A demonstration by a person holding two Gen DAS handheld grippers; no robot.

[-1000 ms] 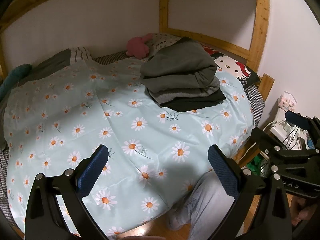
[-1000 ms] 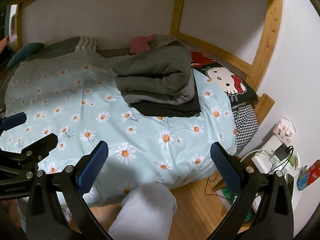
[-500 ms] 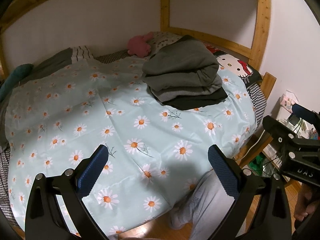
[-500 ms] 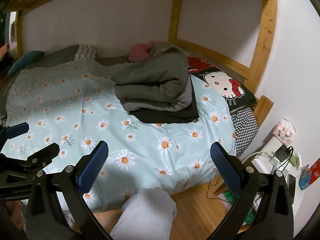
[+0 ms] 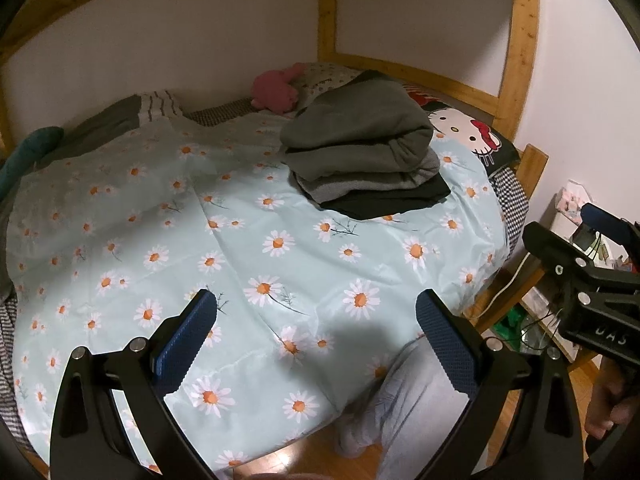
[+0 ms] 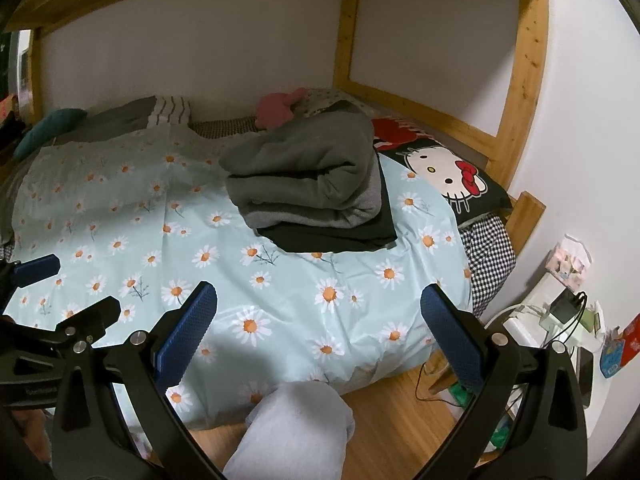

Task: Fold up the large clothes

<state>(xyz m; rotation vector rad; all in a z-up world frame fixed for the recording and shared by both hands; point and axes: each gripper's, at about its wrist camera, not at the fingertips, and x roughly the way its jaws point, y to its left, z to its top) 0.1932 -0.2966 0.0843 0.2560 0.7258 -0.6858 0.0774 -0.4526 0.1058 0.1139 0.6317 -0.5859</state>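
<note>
A stack of folded clothes (image 5: 364,152), green-grey on top, grey in the middle, black at the bottom, lies on the daisy-print bed cover (image 5: 240,248) toward its far right. It also shows in the right wrist view (image 6: 312,176). My left gripper (image 5: 316,340) is open and empty, held above the bed's near edge, well short of the stack. My right gripper (image 6: 320,332) is open and empty, also over the near edge. Each gripper shows at the side of the other's view.
A Hello Kitty pillow (image 6: 444,176) and a pink plush toy (image 6: 276,110) lie at the bed's far end. A wooden bunk frame (image 6: 524,80) surrounds the bed. A white side table (image 6: 560,320) with cables stands at right. My grey-trousered leg (image 6: 292,432) is by the near edge.
Both grippers have drawn back slightly from the bed and stayed open. The stack of clothes has not moved.
</note>
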